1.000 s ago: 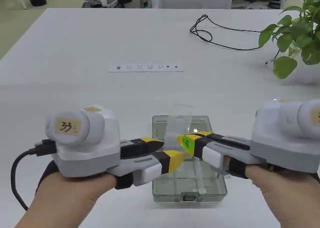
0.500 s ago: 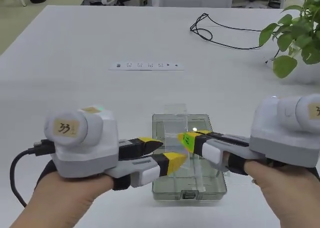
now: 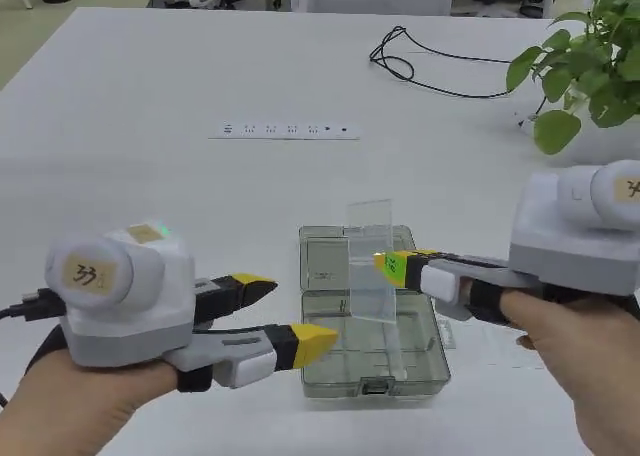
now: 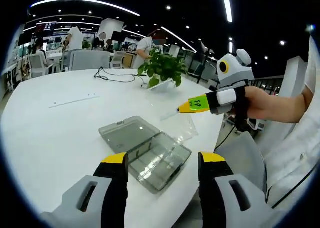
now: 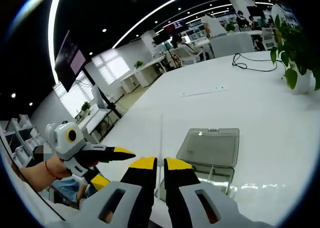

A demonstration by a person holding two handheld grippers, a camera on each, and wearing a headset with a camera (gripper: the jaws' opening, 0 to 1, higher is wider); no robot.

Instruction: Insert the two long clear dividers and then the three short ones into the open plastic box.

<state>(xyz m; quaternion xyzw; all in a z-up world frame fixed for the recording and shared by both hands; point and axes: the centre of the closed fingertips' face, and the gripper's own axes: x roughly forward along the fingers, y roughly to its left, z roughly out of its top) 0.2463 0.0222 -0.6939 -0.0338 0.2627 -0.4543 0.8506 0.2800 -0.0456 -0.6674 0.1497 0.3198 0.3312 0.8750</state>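
Left gripper has backed off; divider stands clamped between right gripper's fingers.

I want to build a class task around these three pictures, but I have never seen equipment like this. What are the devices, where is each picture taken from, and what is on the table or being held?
There is no robot here. A person holds a two-jaw gripper in each hand. The wide picture comes from a camera on the person's head. The two round pictures come from cameras riding on the grippers, each looking along its own jaws. On the white table are an open plastic box, a power strip, a black cable and a potted plant. The right gripper is shut on a clear divider, held upright over the box. The left gripper is open and holds nothing.
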